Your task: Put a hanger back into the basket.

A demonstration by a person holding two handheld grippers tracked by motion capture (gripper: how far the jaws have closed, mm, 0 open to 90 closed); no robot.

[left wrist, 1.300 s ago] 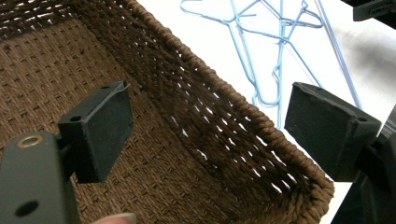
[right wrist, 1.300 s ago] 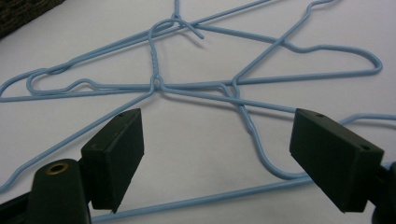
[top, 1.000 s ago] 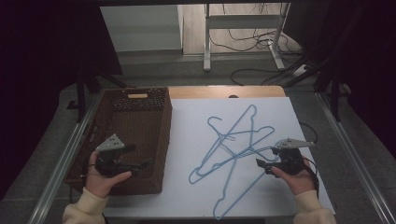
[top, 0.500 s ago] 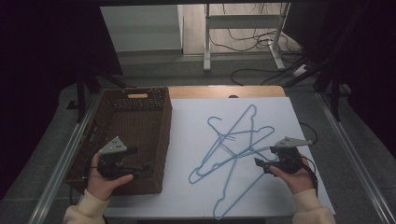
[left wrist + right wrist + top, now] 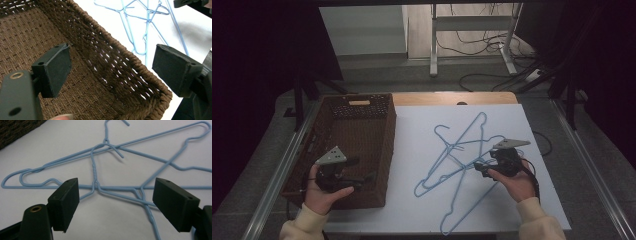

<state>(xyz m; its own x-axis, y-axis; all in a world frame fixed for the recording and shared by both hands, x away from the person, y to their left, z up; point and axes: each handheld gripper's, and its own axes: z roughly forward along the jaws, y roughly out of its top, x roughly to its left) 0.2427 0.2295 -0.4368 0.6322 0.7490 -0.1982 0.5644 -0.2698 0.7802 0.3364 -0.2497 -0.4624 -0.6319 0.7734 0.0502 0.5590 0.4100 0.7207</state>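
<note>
1. The high view is giving the layout: brown wicker basket (image 5: 362,125) sitting at the 9 o'clock side of the white table (image 5: 422,210), tangle of blue wire hangers (image 5: 457,160) lying flat on the table at centre, well apart from the basket
2. The left gripper view is showing the weave up close: left gripper (image 5: 110,72) is hanging over the basket's near corner, jaws wide apart with nothing between them, one jaw over the basket floor and the other out past the rim; hangers and the other gripper are showing beyond the rim at 1 o'clock
3. The right gripper view is showing what the high view is too coarse for: hanger necks are crossing and twisting together between the jaws; right gripper (image 5: 116,202) is sitting low over the wires, jaws apart, clamping nothing
4. Left hand (image 5: 324,192) is wrapping the tool from below at 7 o'clock, gripper pointing toward 3 o'clock
5. Right hand (image 5: 514,182) is coming in from 5 o'clock, gripper (image 5: 479,167) pointing toward 9 o'clock at the tangle's 3 o'clock edge
</note>
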